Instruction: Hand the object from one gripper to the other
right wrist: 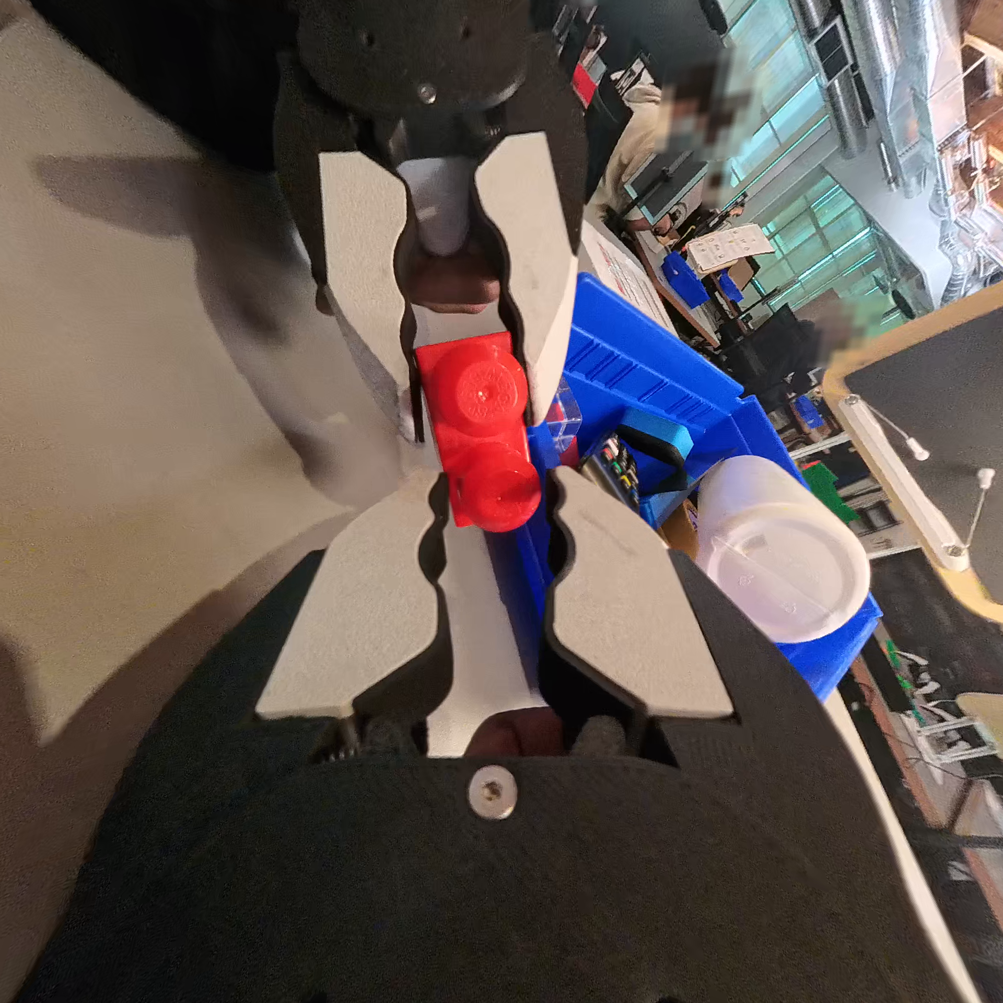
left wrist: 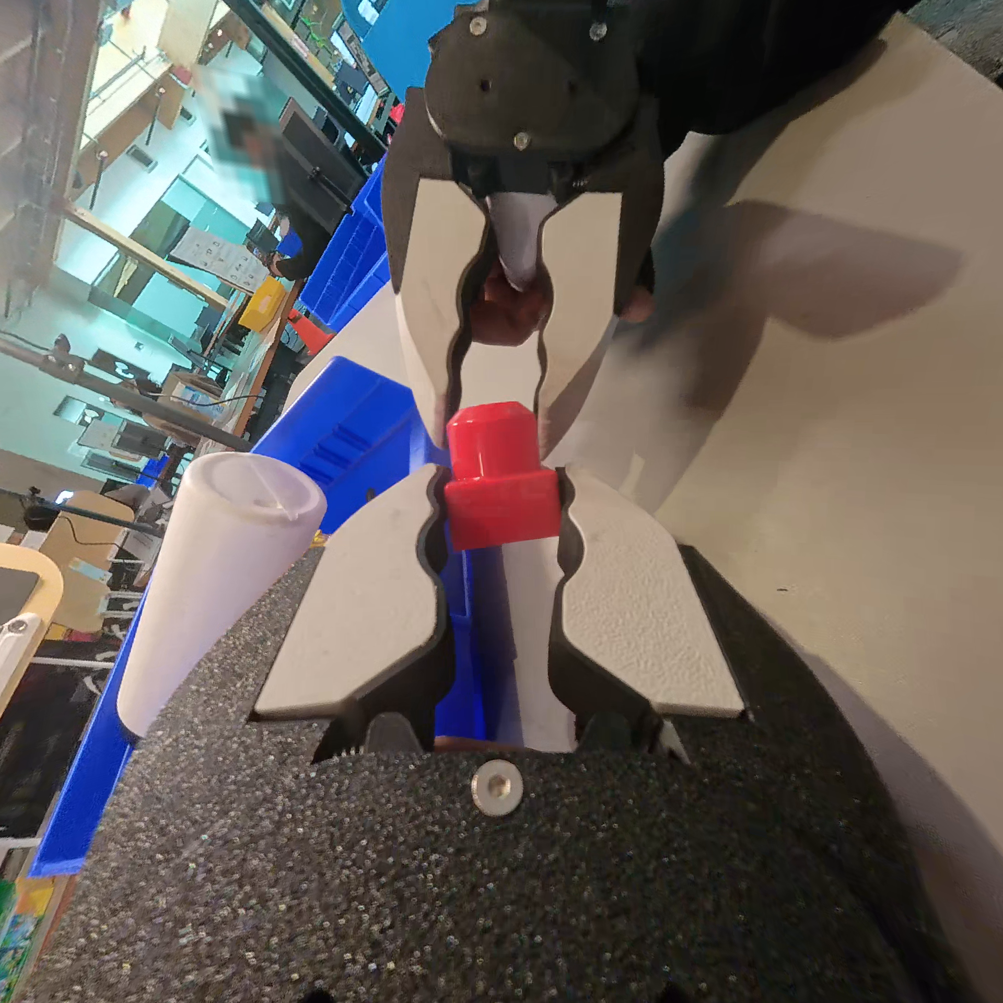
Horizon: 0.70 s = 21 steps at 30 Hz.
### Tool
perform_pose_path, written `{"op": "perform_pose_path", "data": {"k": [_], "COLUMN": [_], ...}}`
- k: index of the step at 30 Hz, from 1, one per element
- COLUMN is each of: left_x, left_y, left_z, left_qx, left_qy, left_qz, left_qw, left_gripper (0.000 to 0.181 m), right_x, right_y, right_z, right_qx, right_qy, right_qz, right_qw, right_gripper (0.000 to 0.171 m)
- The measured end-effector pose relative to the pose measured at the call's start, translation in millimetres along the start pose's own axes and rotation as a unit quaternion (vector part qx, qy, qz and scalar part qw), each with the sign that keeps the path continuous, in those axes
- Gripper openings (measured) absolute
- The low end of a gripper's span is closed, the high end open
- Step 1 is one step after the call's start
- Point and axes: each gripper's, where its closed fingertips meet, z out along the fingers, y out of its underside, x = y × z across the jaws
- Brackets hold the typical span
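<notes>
A red two-stud brick [left wrist: 502,510] is clamped by its base between the fingertips of my left gripper [left wrist: 499,488], which is shut on it. My right gripper [left wrist: 494,418] faces it from the far side, its two fingertips straddling one stud. In the right wrist view the brick [right wrist: 477,396] shows both studs. The left gripper [right wrist: 471,380] grips its upper half. My right gripper [right wrist: 496,486] straddles the lower stud with a thin dark gap on the right side, so it looks open. Both hover above the white table [left wrist: 814,488].
A blue bin [left wrist: 347,423] stands on the table's edge just beyond the grippers; in the right wrist view the bin [right wrist: 651,369] holds several small items. A white tube [left wrist: 228,570] juts out beside my left gripper, and another one [right wrist: 781,553] beside my right. Desks and people are in the background. Left and right tips are no more than a few centimetres apart.
</notes>
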Motion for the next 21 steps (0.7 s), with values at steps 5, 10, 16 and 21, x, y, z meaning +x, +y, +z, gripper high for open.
{"op": "perform_pose_path", "data": {"k": [5, 10, 16, 21], "left_x": [-14, -29, -27, -25], "left_y": [-10, -18, -21, -25], "left_z": [-6, -13, -10, -8], "left_qx": [0.051, 0.108, 0.124, 0.133], "left_qy": [-0.02, -0.015, -0.021, -0.031], "left_qz": [-0.066, -0.164, -0.171, -0.171], "left_qw": [0.996, 0.98, 0.977, 0.976], "left_gripper": [0.045, 0.064, 0.058, 0.046], "right_x": [10, 28, 32, 20], "right_y": [-8, -24, -34, -32], "right_z": [-2, -13, -15, -7], "right_qx": [0.027, 0.103, 0.161, 0.148], "right_qy": [0.025, 0.037, 0.019, 0.009], "right_qz": [0.024, 0.126, 0.219, 0.207], "right_qw": [0.999, 0.986, 0.962, 0.967], "right_gripper": [0.029, 0.029, 0.029, 0.029]}}
